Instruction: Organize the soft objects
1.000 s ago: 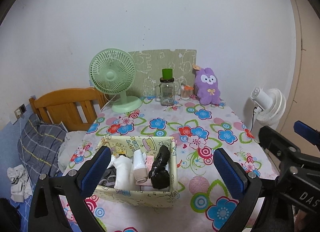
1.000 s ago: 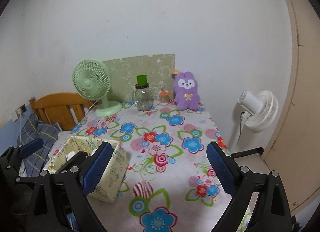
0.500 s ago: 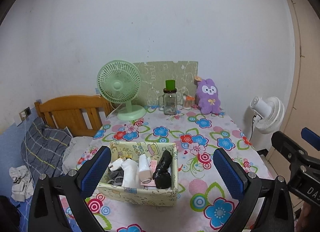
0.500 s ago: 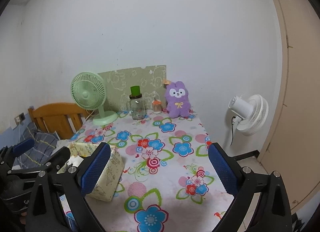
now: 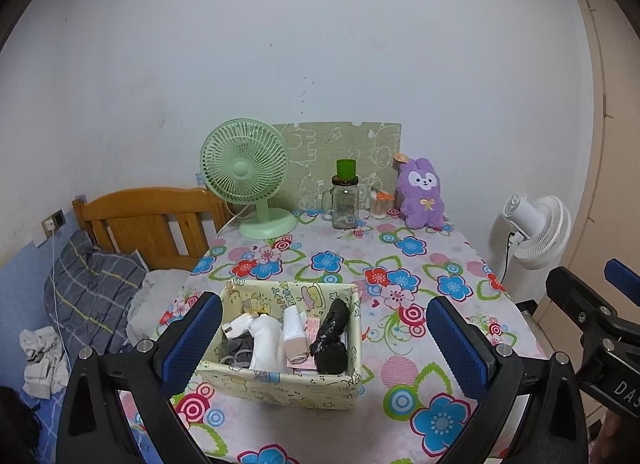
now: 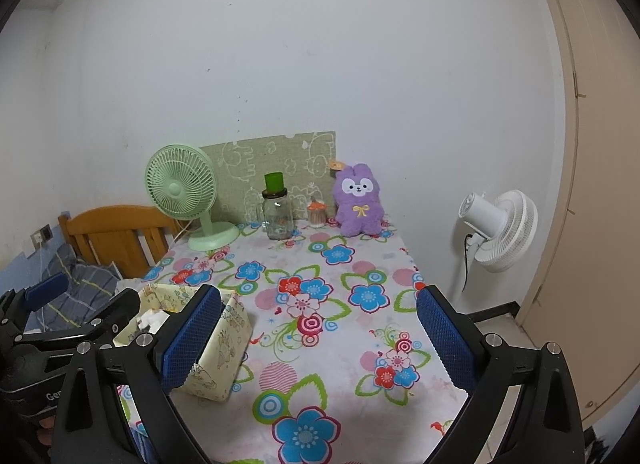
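Note:
A yellow cartoon-print fabric box [image 5: 280,388] stands near the front of the flowered table. It holds rolled soft items: a white roll [image 5: 266,346], a white-and-beige roll [image 5: 294,334], a black roll [image 5: 332,338] and grey cloth [image 5: 236,348]. The box also shows in the right wrist view [image 6: 218,348]. My left gripper [image 5: 324,344] is open and empty, held back above the box. My right gripper [image 6: 318,338] is open and empty over the table's front middle. A purple plush bunny [image 5: 422,194] sits at the back.
A green desk fan [image 5: 246,176], a glass jar with a green cup on top [image 5: 345,200], a small jar [image 5: 379,204] and a green board [image 5: 340,156] line the back wall. A white fan [image 5: 536,230] stands right of the table. A wooden bed with bedding [image 5: 132,220] lies left.
Both grippers have pulled back and up from the table, so the box and table look smaller and farther. Both stay open and empty.

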Available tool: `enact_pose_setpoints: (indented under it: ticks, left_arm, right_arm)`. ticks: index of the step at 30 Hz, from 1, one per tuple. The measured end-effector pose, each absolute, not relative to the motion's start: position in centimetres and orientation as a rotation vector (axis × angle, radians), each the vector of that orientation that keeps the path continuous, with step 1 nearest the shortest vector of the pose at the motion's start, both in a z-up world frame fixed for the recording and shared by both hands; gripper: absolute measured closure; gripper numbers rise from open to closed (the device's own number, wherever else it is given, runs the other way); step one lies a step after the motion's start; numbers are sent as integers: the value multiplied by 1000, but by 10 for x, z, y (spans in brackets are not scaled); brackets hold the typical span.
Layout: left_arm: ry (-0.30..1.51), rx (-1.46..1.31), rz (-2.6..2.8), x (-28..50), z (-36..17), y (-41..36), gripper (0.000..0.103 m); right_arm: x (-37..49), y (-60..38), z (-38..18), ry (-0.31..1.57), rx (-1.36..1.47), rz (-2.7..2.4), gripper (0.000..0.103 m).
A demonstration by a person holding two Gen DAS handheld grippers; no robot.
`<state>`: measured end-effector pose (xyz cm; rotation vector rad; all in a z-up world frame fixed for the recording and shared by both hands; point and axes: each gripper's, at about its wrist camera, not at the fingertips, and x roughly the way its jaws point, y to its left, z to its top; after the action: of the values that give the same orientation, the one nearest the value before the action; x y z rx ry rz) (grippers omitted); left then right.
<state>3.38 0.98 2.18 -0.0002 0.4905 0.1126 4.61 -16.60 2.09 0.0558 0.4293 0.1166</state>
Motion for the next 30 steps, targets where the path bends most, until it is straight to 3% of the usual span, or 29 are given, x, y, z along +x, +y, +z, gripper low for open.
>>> enact_pose_setpoints:
  ticks: [30]
  left_arm:
    - [484, -6, 116, 32, 24, 14, 0]
  right_arm:
    - [49, -162, 23, 429, 42, 123, 3]
